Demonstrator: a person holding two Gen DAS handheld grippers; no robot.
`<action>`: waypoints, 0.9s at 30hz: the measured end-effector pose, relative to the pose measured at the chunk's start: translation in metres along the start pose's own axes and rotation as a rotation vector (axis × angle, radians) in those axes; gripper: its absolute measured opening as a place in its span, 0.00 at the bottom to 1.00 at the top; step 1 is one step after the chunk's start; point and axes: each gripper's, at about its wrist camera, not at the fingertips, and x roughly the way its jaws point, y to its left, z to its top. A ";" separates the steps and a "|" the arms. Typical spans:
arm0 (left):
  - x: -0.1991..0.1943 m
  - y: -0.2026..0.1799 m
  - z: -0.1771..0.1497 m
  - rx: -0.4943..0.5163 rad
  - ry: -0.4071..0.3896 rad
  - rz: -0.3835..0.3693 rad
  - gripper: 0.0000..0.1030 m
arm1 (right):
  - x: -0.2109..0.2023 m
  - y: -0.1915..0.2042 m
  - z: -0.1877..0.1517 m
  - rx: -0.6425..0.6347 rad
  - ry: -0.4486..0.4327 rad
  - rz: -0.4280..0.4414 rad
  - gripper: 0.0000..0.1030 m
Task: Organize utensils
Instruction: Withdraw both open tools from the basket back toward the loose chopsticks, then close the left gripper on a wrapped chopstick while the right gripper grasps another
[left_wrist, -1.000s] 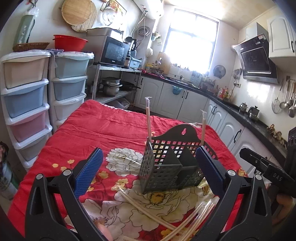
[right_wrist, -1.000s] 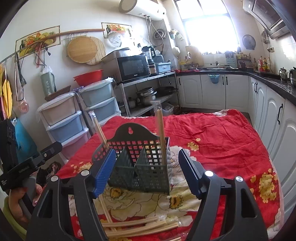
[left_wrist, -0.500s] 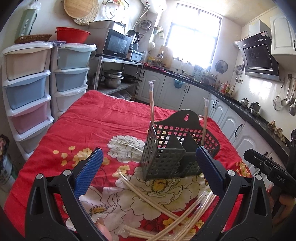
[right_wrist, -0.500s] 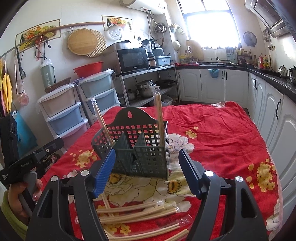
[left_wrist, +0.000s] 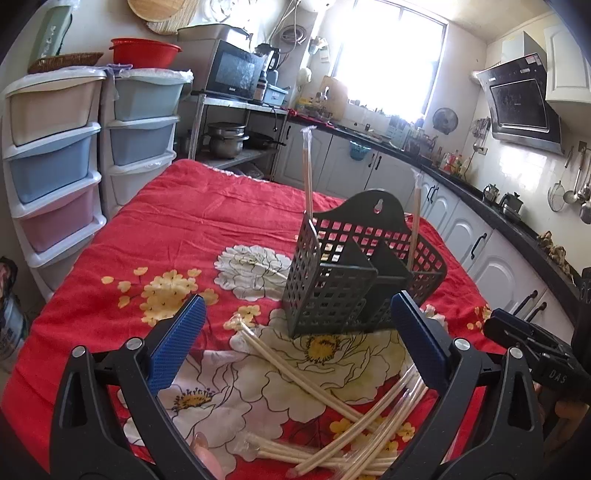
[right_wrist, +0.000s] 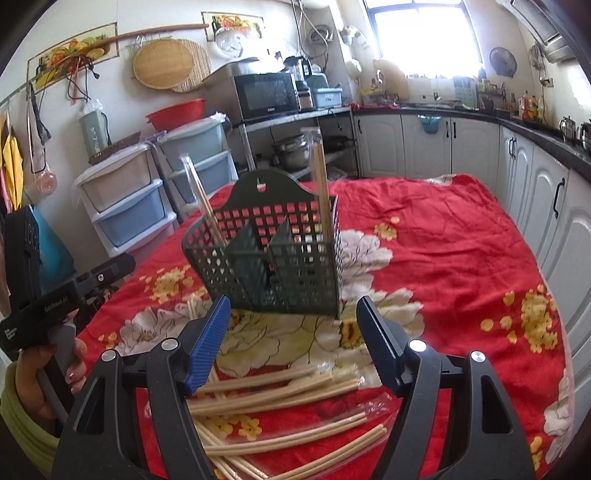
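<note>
Approaching the loose stock: both grippers are hovering over a scatter of pale wooden chopstick pairs in clear plastic sleeves (right_wrist: 280, 402) that are lying criss-crossed on the near part of the red floral cloth (left_wrist: 184, 236) covering the tabletop. Just beyond them, a dark grey perforated plastic utensil caddy with inner dividers and an arched hanging back (left_wrist: 354, 284) is standing upright on the cloth, at mid-depth and slightly right of centre in the left wrist view. Two sleeved pairs are already standing in it, one in the left end compartment (right_wrist: 201, 199) and one in the right end compartment (right_wrist: 320, 184) as the right wrist view shows them; the middle compartments look empty.

The left gripper (left_wrist: 295, 338) is showing its blue-padded fingers (left_wrist: 177, 339) wide apart with nothing between them; the right gripper (right_wrist: 293, 341) is likewise showing its fingers (right_wrist: 208, 341) apart and empty.

Judged from this layout, the step in hand is the reach for the next sleeved pair, and most of the sorting is still to be done. The next move is calling for lowering one gripper onto a single pair, preferably a top-lying one clear of its neighbours, closing across its width, then tilting it upright and feeding it into a compartment without tipping the light caddy. The slippery sleeves and crossed sticks are likely making a clean single pick awkward.
</note>
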 end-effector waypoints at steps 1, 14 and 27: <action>0.001 0.001 -0.001 -0.003 0.006 -0.002 0.90 | 0.002 0.000 -0.002 0.000 0.011 0.001 0.66; 0.014 0.013 -0.020 -0.028 0.077 0.008 0.90 | 0.018 0.003 -0.020 0.007 0.079 0.001 0.66; 0.032 0.019 -0.036 -0.089 0.179 -0.048 0.89 | 0.035 0.001 -0.037 0.024 0.169 -0.016 0.66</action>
